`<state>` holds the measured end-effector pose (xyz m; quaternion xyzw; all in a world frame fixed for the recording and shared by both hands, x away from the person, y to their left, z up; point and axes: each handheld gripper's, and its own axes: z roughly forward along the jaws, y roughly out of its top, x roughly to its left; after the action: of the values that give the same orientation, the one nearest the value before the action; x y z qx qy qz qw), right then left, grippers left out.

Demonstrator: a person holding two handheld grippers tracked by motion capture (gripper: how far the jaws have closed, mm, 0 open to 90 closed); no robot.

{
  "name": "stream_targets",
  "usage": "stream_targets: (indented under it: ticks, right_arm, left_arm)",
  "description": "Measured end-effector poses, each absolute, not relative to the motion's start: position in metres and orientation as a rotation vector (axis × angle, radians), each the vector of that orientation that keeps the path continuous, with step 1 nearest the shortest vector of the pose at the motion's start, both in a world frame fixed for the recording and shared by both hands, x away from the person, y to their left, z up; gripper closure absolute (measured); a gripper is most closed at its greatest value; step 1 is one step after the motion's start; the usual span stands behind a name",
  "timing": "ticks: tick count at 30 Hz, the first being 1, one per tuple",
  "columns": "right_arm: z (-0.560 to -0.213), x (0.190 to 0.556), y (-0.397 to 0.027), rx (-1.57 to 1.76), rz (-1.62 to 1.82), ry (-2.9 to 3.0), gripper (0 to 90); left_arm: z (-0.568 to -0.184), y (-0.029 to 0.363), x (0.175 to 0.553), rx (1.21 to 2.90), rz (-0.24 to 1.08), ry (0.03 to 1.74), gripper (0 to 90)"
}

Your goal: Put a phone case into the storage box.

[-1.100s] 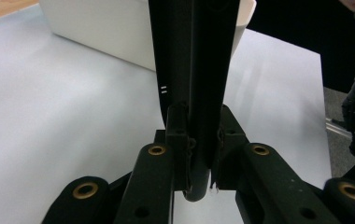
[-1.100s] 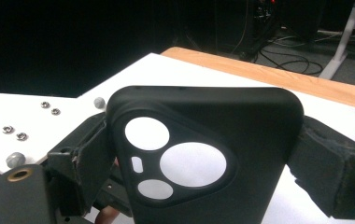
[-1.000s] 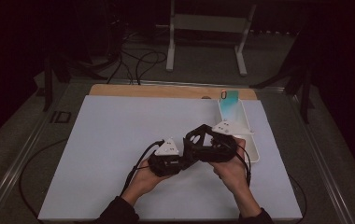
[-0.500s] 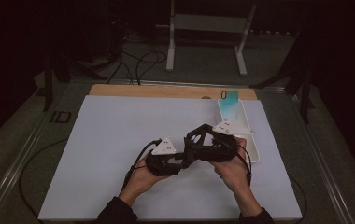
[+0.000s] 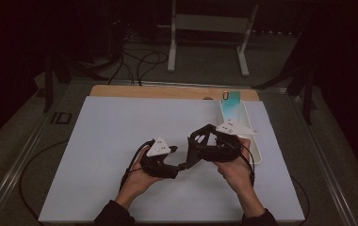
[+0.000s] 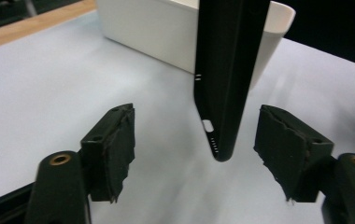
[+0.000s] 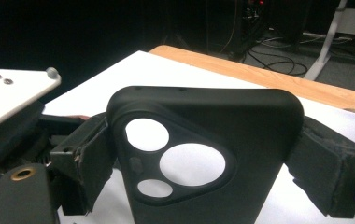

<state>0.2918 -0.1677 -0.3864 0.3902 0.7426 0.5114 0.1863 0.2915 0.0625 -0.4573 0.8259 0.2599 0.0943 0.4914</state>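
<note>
1. The right gripper (image 7: 203,163) is pinching a black phone case (image 7: 203,154) by its two long edges, one pad pressing on each side; the three camera cut-outs are facing the right gripper view.
2. The left gripper (image 6: 196,154) is standing with its jaws spread. They have just been opening, and the case's bottom edge (image 6: 222,93) is hanging between the pads, touching neither.
3. In the left gripper view the case is showing edge-on and upright, with its lower corner just above the white mat (image 6: 40,84).
4. In the high view both hands are sitting close together near the middle of the mat (image 5: 97,141), the left gripper (image 5: 179,165) pointing toward the right gripper (image 5: 193,150), with the case (image 5: 204,141) held above the mat between them; it is dark there, so its outline is probably only partly readable.
5. A white tray (image 5: 255,150) is lying just beyond the right hand (image 5: 236,172), at the mat's right edge, with a teal item (image 5: 232,99) at its far end.
</note>
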Motion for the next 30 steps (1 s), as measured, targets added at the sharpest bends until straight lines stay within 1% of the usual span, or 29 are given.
stream_targets:
  ticks: [1,5,6,7,8,11,12,14,15,18,19,23,27,28,30]
  right_arm:
    - [-0.386,0.292,-0.168,1.098,1.438,2.092,14.1]
    - [-0.386,0.293,-0.168,1.097,1.436,2.091,14.1]
    - [-0.386,0.293,-0.168,1.097,1.436,2.091,14.1]
    - [-0.386,0.293,-0.168,1.095,1.436,2.089,14.1]
    - [-0.386,0.293,-0.168,1.096,1.437,2.089,14.1]
    - [-0.386,0.294,-0.168,1.099,1.431,2.089,14.1]
    - [-0.386,0.294,-0.168,1.099,1.431,2.089,14.1]
    - [-0.386,0.294,-0.168,1.099,1.431,2.089,14.1]
    - [-0.386,0.295,-0.169,1.102,1.427,2.087,14.1]
    - [-0.386,0.295,-0.169,1.100,1.425,2.087,14.1]
    - [-0.386,0.296,-0.169,1.103,1.426,2.087,14.1]
    - [-0.386,0.296,-0.169,1.104,1.424,2.084,14.1]
    - [-0.386,0.297,-0.169,1.102,1.419,2.084,14.1]
    - [-0.386,0.297,-0.169,1.104,1.417,2.081,14.1]
    - [-0.386,0.298,-0.170,1.106,1.417,2.079,14.1]
  left_arm:
    - [-0.457,0.064,0.291,2.003,0.242,0.637,25.3]
    - [-0.455,0.067,0.290,2.004,0.283,0.651,20.4]
    - [-0.455,0.068,0.290,2.005,0.291,0.655,20.4]
    - [-0.455,0.070,0.290,2.003,0.314,0.668,17.2]
    - [-0.454,0.071,0.290,2.002,0.322,0.670,15.9]
    - [-0.454,0.077,0.289,1.990,0.349,0.693,14.1]
    - [-0.454,0.077,0.289,1.990,0.349,0.693,12.1]
    - [-0.454,0.079,0.289,1.989,0.351,0.696,10.8]
    - [-0.454,0.084,0.290,1.982,0.363,0.712,7.4]
    - [-0.454,0.092,0.291,1.978,0.371,0.729,6.1]
    - [-0.454,0.094,0.291,1.979,0.376,0.738,3.3]
    - [-0.457,0.103,0.291,1.978,0.401,0.757,0.8]
    - [-0.458,0.108,0.290,1.976,0.424,0.768,0.3]
    - [-0.460,0.115,0.289,1.976,0.447,0.782,0.2]
    - [-0.461,0.119,0.289,1.974,0.453,0.792,0.2]
